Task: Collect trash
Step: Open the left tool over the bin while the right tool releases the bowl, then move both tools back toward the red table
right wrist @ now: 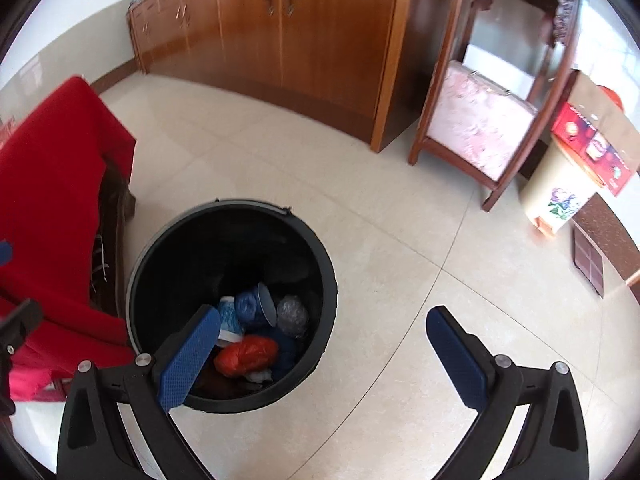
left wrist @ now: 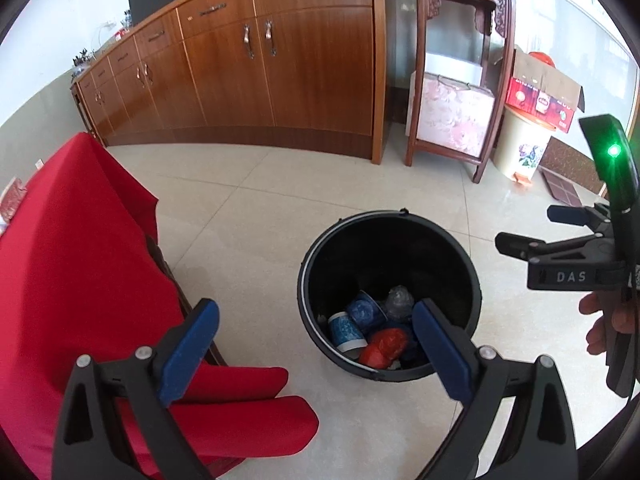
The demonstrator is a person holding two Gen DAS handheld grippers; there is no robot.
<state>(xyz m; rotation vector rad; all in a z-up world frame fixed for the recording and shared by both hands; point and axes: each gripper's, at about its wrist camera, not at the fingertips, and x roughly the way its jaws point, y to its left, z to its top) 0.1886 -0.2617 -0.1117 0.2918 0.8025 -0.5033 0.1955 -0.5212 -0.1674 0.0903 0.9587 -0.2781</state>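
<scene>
Both fisheye views look steeply down along their own fingers from above the tiled floor, close over the black bucket. The left wrist view sits nearer the red cloth (the bucket lies right of centre); the right wrist view has the bucket left. Both share the wooden cabinet.

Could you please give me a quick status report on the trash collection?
Both tools open, empty: left tool, right tool. Trash lies inside black bucket. Nothing blocking bucket.
</scene>
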